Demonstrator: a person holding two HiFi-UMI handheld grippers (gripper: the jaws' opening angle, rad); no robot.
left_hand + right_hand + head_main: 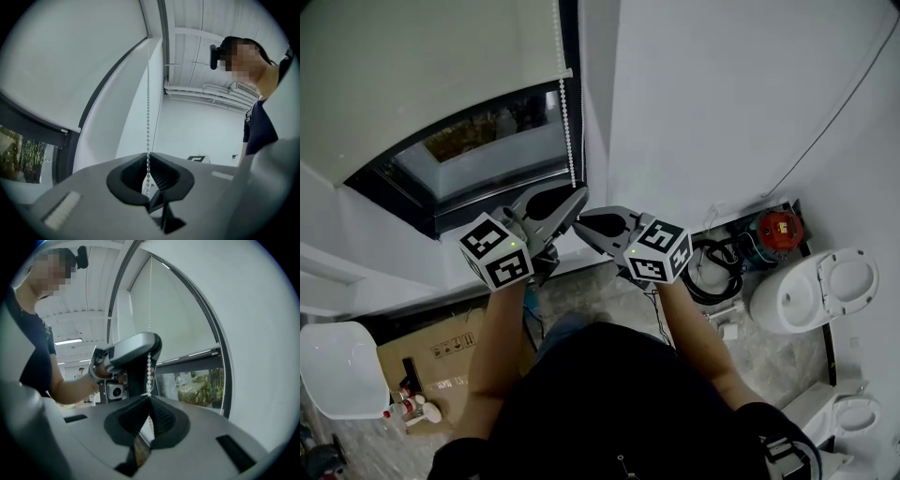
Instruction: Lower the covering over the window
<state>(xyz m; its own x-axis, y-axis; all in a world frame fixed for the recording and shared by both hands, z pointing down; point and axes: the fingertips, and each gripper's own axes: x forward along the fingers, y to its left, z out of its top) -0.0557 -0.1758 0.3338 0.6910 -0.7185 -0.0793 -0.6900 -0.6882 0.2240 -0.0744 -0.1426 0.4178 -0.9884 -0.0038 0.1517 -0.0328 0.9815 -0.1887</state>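
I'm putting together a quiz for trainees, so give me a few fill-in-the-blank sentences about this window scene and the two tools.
1. The left tool and the right tool are both shut on the bead ____.
2. The blind leaves the ____ part of the window uncovered.
3. In the right gripper view, the left tool grips ____ the right tool.
Missing words: chain; lower; above.
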